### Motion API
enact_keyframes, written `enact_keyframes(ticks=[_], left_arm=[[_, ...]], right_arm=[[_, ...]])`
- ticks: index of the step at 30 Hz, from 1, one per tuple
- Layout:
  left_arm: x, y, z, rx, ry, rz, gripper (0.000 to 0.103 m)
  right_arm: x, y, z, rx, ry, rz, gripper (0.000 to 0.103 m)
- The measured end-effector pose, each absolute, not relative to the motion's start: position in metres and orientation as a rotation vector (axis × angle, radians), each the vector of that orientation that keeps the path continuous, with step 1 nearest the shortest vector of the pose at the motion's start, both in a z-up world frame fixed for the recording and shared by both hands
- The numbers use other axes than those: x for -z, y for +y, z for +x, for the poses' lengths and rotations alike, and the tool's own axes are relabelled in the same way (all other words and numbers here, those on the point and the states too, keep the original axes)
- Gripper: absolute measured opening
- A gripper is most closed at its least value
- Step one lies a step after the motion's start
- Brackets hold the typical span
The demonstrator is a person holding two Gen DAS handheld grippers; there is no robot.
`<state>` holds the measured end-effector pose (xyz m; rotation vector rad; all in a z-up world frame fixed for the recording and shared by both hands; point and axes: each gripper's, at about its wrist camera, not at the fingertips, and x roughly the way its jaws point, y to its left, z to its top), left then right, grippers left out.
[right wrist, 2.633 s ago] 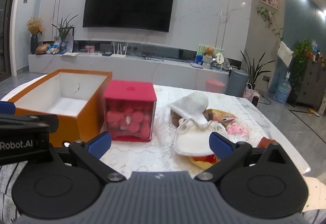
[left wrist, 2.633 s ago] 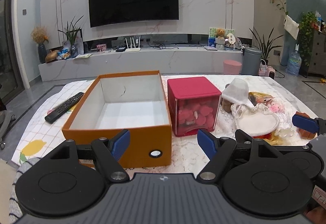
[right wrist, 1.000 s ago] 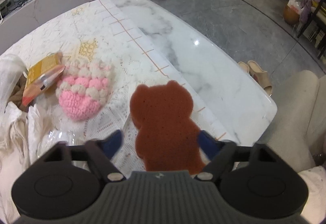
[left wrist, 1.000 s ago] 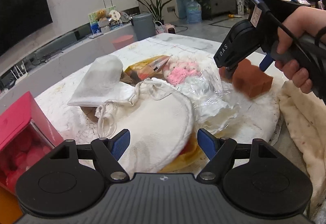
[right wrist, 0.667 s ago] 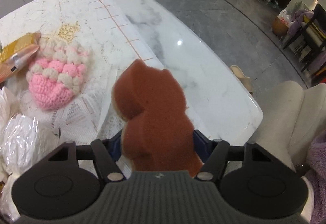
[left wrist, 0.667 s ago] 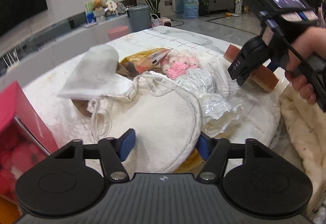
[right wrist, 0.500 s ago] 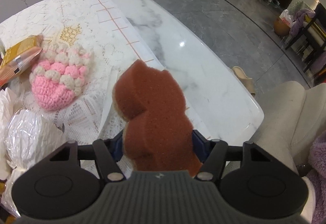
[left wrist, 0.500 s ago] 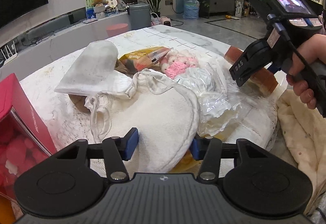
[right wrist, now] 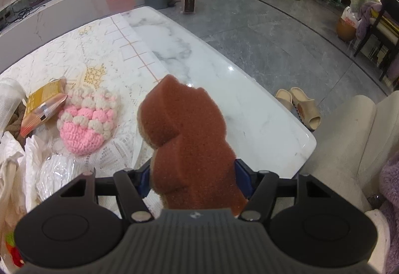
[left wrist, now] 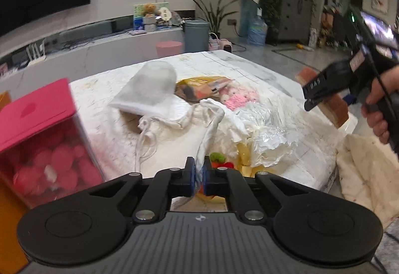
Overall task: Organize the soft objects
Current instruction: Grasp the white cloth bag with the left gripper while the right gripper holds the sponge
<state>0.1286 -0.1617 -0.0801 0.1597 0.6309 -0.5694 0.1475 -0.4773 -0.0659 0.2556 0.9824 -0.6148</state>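
Observation:
My left gripper (left wrist: 197,178) is shut on the edge of a white cloth pouch (left wrist: 174,142) and lifts that edge off the table, baring a red and green soft toy (left wrist: 220,160) and yellow item beneath. My right gripper (right wrist: 192,180) is shut on a brown bear-shaped sponge (right wrist: 184,129) and holds it above the table's right edge; it also shows in the left wrist view (left wrist: 334,104). A pink crocheted piece (right wrist: 86,124) lies left of the sponge. A second white pouch (left wrist: 149,89) lies behind.
A red-lidded box of pink balls (left wrist: 37,134) stands at the left, with the orange box's corner (left wrist: 7,224) beside it. Crumpled clear plastic (left wrist: 264,129) and a yellow snack packet (right wrist: 42,102) lie in the pile. The marble table edge (right wrist: 299,149) is close on the right.
My left gripper has closed on the white pouch's edge and raised it. My right gripper closed on the bear sponge and lifted it off the table.

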Motion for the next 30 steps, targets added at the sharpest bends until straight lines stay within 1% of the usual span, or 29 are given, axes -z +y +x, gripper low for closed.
enact_keyframes(ticks=[5,9,11,13,15,19,21,22,23,26,30], left_arm=[[0.076,-0.142,0.125,0.532,0.622,0.094,0.005],[0.091,-0.153,0.139,0.549,0.668,0.125,0.008],[0.1,-0.163,0.145,0.527,0.672,0.165,0.016],[0.103,-0.171,0.144,0.494,0.622,0.201,0.026],[0.105,-0.178,0.143,0.471,0.607,0.242,0.027],[0.115,-0.186,0.146,0.476,0.639,0.265,0.027],[0.117,-0.183,0.145,0.493,0.655,0.266,0.027],[0.118,-0.182,0.144,0.503,0.664,0.26,0.021],[0.118,-0.18,0.143,0.518,0.672,0.251,0.007],[0.113,-0.176,0.134,0.508,0.624,0.268,0.006],[0.09,-0.168,0.122,0.521,0.57,0.263,0.005]], right_arm=[[0.065,-0.471,0.148,0.578,0.974,0.246,0.065],[0.066,-0.467,0.15,0.558,0.982,0.241,0.065],[0.067,-0.466,0.152,0.556,0.989,0.236,0.065],[0.069,-0.465,0.151,0.55,0.997,0.233,0.065],[0.07,-0.465,0.15,0.548,1.003,0.227,0.065],[0.071,-0.467,0.151,0.561,1.009,0.219,0.065],[0.072,-0.466,0.153,0.553,1.011,0.218,0.065],[0.072,-0.465,0.153,0.546,1.012,0.214,0.065],[0.071,-0.464,0.154,0.54,1.012,0.209,0.065],[0.071,-0.461,0.154,0.531,1.01,0.199,0.065],[0.064,-0.46,0.149,0.512,0.983,0.212,0.064]])
